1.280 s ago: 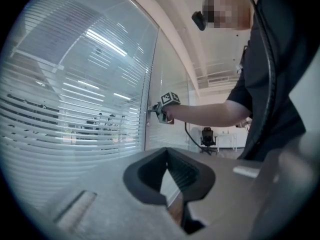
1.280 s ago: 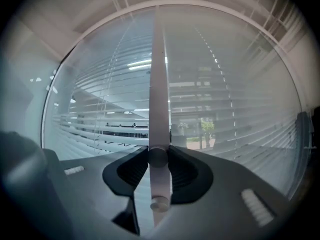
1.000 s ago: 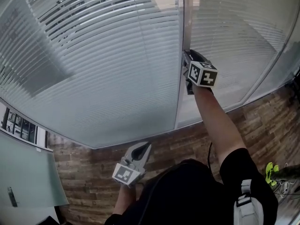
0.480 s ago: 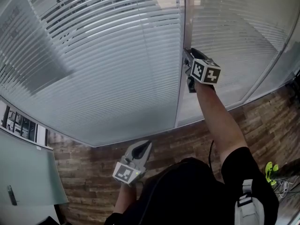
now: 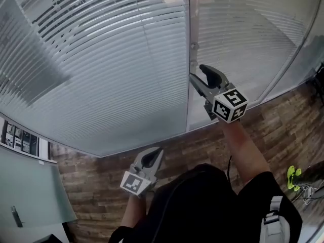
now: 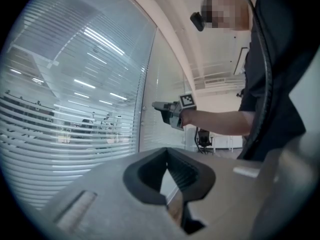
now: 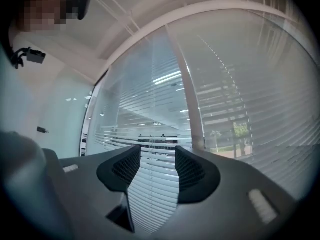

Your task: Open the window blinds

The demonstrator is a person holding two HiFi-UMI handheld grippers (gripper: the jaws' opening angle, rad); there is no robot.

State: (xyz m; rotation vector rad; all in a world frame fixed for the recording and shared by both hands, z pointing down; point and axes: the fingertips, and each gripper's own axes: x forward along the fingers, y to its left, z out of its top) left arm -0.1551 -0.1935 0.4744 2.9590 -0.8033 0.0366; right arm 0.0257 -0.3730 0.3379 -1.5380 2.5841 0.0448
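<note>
White slatted blinds [image 5: 101, 75] hang behind glass on both sides of a pale frame post [image 5: 190, 59], their slats tilted partly so the office beyond shows through. A small knob [image 5: 194, 46] sits on the post. My right gripper [image 5: 196, 72] hovers just short of the post, below the knob, touching nothing. Its jaws have just been opening and stand apart with nothing between them; the right gripper view [image 7: 157, 156] shows only the blinds [image 7: 150, 184] through the gap. My left gripper [image 5: 158, 151] is held low by my body, its jaw tips together, shut on nothing [image 6: 167, 151].
The floor [image 5: 253, 125] is wood-look planks running up to the glass wall. A frosted glass panel [image 5: 30, 186] stands at lower left. A yellow-green object [image 5: 292, 176] and cables lie at the right edge. An office chair [image 6: 202, 139] stands behind my right arm.
My right gripper has pulled back from the post toward me, and its jaws are wider apart. The left gripper has stayed where it was.
</note>
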